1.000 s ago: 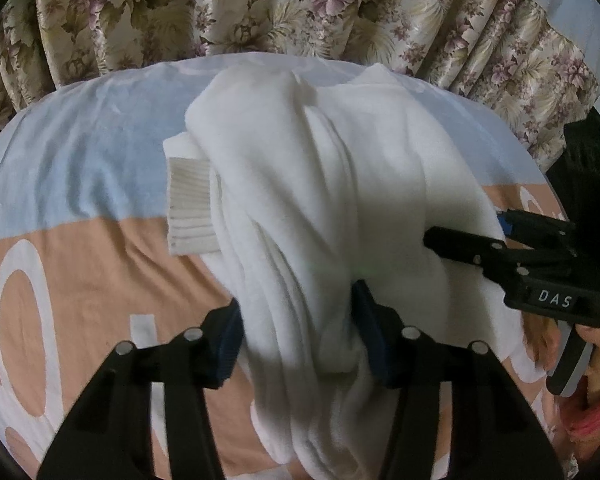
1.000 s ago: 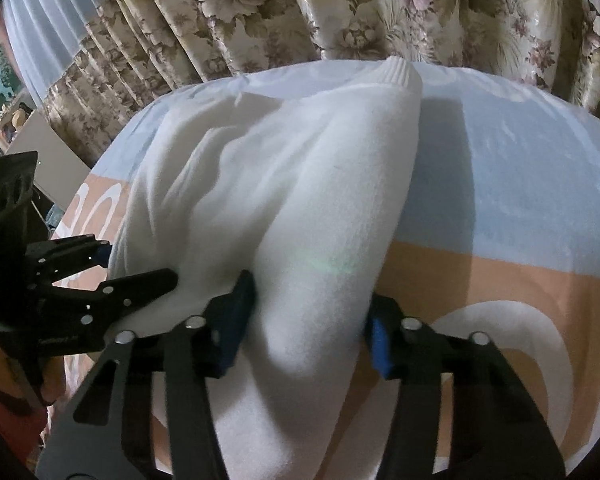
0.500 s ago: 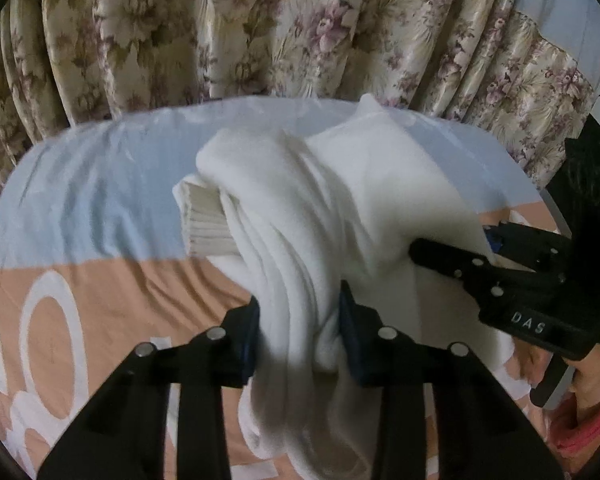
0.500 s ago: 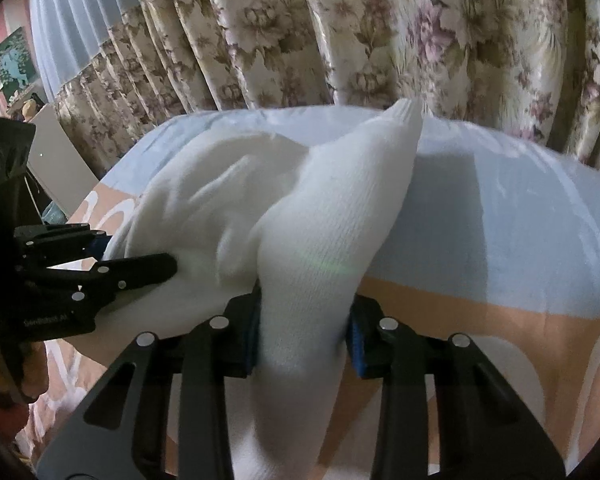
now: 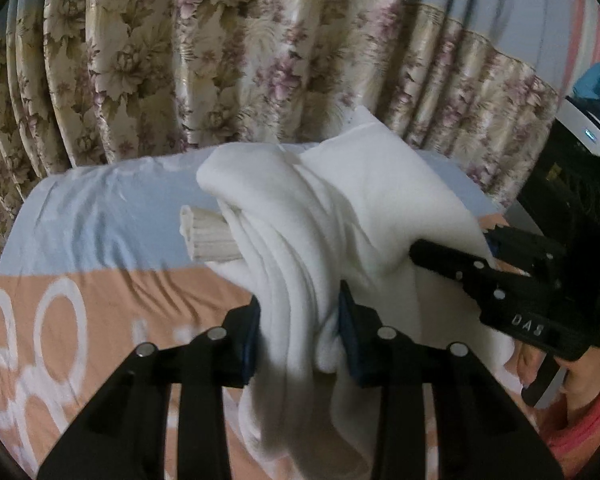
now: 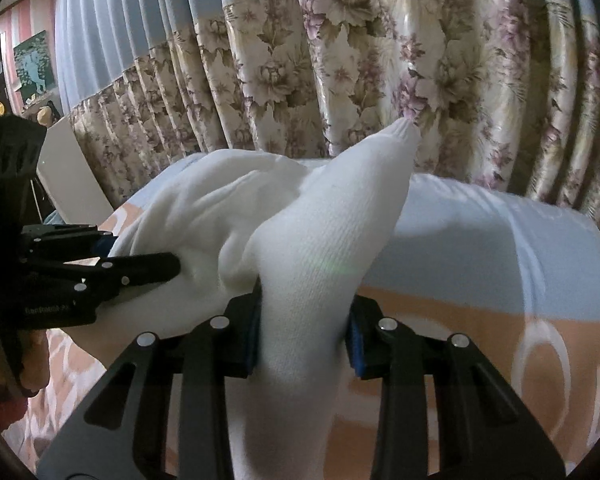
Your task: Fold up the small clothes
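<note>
Bedsheet (image 5: 100,216) under claw-gripped (image 5: 298,334) sweater (image 5: 340,208).

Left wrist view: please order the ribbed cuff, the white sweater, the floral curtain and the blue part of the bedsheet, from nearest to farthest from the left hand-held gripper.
1. White sweater: clamped in the left hand-held gripper.
2. Ribbed cuff: just ahead, slightly left.
3. Blue part of the bedsheet: beyond the cuff, to the left.
4. Floral curtain: at the back, behind the bed.

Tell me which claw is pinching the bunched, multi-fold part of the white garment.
The left claw: several stacked folds of the white garment sit squeezed between its pads. The right claw clamps one smooth, taut section instead.
</note>
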Tool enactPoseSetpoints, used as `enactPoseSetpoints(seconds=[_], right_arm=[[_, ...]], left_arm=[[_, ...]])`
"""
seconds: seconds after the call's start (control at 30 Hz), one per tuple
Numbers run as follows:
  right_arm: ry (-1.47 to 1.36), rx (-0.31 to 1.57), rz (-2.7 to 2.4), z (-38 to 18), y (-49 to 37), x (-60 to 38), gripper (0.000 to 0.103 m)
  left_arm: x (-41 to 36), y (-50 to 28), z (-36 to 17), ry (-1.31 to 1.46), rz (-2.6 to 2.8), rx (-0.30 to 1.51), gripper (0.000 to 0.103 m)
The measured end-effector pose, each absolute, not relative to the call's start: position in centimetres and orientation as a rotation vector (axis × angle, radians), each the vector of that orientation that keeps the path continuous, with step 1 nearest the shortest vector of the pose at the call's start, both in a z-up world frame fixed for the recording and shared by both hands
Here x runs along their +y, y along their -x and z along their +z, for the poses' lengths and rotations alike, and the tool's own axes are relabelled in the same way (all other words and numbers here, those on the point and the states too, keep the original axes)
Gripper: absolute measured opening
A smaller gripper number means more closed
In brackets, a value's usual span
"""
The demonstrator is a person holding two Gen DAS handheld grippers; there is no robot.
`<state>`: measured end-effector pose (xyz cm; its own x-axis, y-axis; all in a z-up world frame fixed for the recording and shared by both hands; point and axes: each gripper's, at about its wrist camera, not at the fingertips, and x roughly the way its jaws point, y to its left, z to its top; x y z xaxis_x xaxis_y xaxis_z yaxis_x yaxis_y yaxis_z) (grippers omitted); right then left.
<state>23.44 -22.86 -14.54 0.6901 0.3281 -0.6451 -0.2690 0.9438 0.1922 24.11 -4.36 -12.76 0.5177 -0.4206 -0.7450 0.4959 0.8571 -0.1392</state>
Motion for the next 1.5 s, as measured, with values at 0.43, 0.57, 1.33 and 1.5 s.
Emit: enactPoseSetpoints(seconds=[0.43,0.57,1.33,1.5], right_arm=[[-0.092,0.92,0.314,-22.4,-17.8,-24.1,0.041],[-0.138,0.923,0.287,-21.5,-16.5,-24.9,0.051],[-0.075,0.957,0.158,-22.5,-11.4,-24.7,0.066],[-0.129,0.865,0.137,-19.7,-9.7,-24.2,0.1]], left_arm=[[-4.6,-18.4,-21.9,-0.019,-0.534,1.052,0.048],[-3.8,-18.0,-21.5,-0.02,-0.507,1.04,0.069],[-1.9,-15.2,-21.6,-0.233,-0.437,0.976,0.09],[-1.6,-14.2,-19.5,-0.201,-0.381,0.934,0.094]])
